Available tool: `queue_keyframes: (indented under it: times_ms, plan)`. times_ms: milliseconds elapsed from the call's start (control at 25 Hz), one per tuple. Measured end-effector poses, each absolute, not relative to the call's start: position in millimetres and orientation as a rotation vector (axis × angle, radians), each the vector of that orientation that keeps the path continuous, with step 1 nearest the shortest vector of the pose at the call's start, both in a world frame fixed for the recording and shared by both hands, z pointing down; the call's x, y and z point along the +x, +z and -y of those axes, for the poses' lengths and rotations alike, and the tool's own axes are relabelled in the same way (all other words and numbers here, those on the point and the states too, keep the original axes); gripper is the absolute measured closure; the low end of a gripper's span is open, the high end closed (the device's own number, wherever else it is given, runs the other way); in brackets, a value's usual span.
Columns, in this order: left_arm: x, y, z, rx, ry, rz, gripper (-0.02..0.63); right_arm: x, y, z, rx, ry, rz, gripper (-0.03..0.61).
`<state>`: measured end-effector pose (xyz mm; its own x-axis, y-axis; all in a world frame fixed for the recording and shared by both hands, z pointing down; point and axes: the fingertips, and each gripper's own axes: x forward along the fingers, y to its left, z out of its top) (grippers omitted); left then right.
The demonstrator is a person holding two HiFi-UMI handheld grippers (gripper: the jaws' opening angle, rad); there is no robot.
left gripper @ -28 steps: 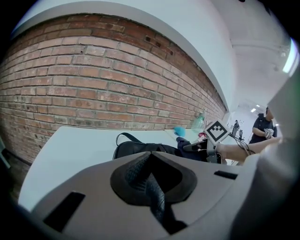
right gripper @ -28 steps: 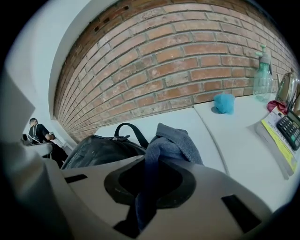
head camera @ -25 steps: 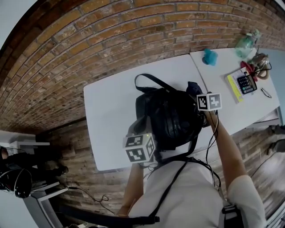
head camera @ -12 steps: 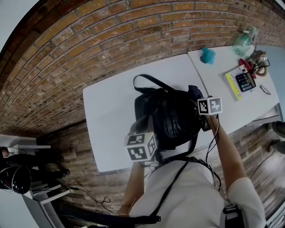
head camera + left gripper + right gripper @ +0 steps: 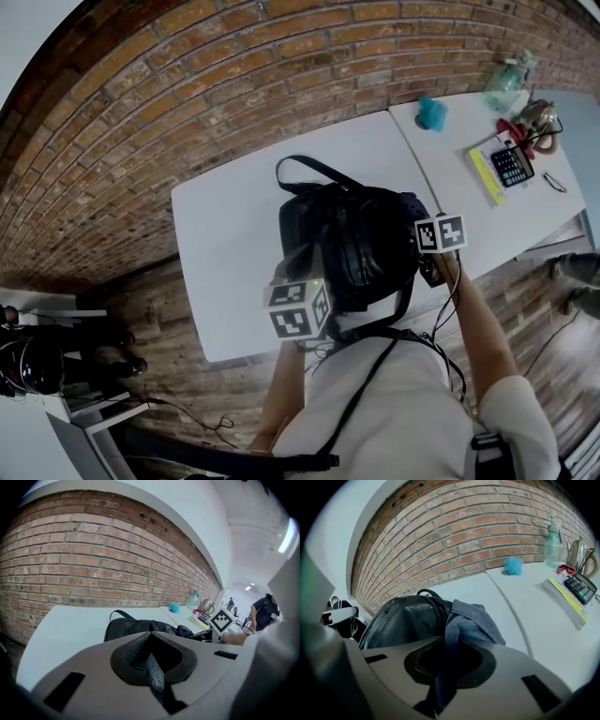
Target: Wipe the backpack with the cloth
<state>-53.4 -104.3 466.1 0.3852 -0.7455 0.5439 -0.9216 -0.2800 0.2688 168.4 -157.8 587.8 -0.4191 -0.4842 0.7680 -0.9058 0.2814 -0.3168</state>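
Mid-wipe: black backpack (image 5: 352, 239) steadied on white table (image 5: 225, 234), strap (image 5: 155, 682) clamped in left gripper (image 5: 149, 660). Blue-grey cloth (image 5: 471, 620) pinched in right gripper (image 5: 440, 674), pressed at backpack's right side. Next stroke likely needed across backpack's top.

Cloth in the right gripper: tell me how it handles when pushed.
Likely floppy: the cloth droops in folds from the right gripper. Probably light, and apt to bunch against the backpack rather than slide flat.
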Motion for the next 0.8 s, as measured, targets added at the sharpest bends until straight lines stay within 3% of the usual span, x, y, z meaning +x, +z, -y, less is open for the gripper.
queue_keyframes:
  times_ms: [800]
  plan:
    - [-55.1,472.6,95.0,2.076,0.446,1.458,0.611,171.7,588.8,109.3,1.217,1.151,1.963,0.54]
